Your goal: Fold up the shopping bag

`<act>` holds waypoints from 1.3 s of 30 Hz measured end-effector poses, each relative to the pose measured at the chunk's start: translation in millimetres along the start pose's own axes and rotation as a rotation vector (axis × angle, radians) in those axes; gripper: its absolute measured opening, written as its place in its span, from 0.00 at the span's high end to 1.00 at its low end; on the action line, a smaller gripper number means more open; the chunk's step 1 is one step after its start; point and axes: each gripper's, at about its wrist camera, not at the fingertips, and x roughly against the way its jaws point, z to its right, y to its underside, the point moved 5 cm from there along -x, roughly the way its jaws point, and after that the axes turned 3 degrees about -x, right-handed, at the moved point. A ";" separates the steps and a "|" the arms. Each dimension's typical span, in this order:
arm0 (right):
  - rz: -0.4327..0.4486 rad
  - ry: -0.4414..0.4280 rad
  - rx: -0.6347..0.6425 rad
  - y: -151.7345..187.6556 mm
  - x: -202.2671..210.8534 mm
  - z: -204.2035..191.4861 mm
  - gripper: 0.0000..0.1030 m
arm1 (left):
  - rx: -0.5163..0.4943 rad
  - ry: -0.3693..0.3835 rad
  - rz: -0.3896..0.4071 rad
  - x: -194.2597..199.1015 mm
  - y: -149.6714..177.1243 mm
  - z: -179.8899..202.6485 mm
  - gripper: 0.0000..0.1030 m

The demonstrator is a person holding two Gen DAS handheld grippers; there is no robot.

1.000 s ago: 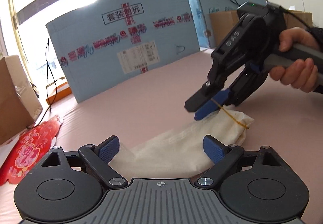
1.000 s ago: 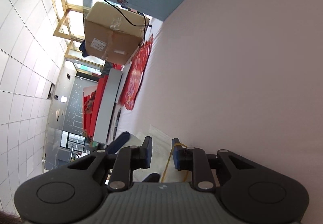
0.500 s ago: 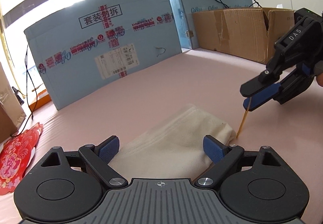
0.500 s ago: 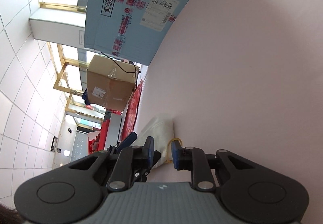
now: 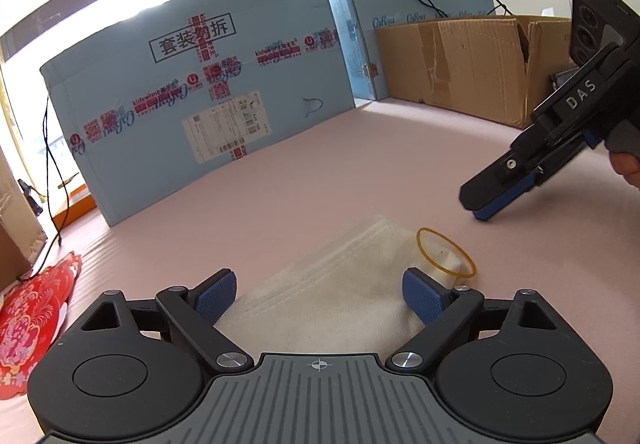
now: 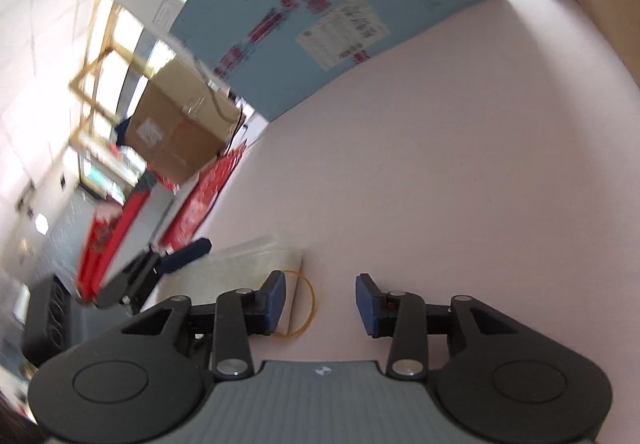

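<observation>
A cream folded shopping bag lies flat on the pink table. My left gripper is open, its blue pads standing on either side of the bag's near end without pressing it. A loose yellow rubber band rests on the bag's right corner and the table. To the right, a hand holds my right gripper just above the table, clear of the band. In the right wrist view the right gripper has its jaws opening with nothing between them; the band and the bag lie by its left finger.
A large blue cardboard box stands across the back of the table, with a brown cardboard box to its right. A red paper decoration lies at the left edge. Black cables hang near the blue box.
The right gripper pulled the rubber band off the bag's end, swung away to the right and let it go. The band now lies loose, and the bag has spread flatter.
</observation>
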 end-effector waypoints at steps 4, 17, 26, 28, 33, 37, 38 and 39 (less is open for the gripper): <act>-0.066 -0.018 0.193 -7.7 -8.0 -8.2 0.63 | 0.042 -0.013 -0.019 -3.0 3.4 -8.0 0.09; -0.168 -0.292 0.156 2.0 4.5 -14.3 0.99 | 0.103 -0.019 -0.033 -11.2 6.5 -22.4 0.08; -0.039 -0.391 -0.067 27.8 53.6 -21.2 0.93 | 0.097 -0.018 -0.025 -12.4 6.8 -23.0 0.08; -0.059 -0.243 0.014 28.7 45.2 -21.4 0.88 | 0.089 -0.022 -0.023 -12.1 6.5 -22.3 0.08; -0.123 -0.163 0.159 17.9 14.6 -21.7 0.66 | 0.083 -0.028 -0.019 -11.6 6.4 -21.7 0.08; -0.168 -0.250 0.172 15.7 -0.5 -22.1 0.72 | 0.092 -0.022 -0.021 -12.4 6.6 -22.6 0.08; -0.181 -0.271 0.165 16.6 -2.8 -21.9 0.84 | 0.093 -0.021 -0.021 -12.3 6.7 -22.8 0.08; -0.187 -0.282 0.164 18.5 -3.5 -22.5 0.84 | 0.094 -0.020 -0.021 -12.5 6.7 -22.9 0.08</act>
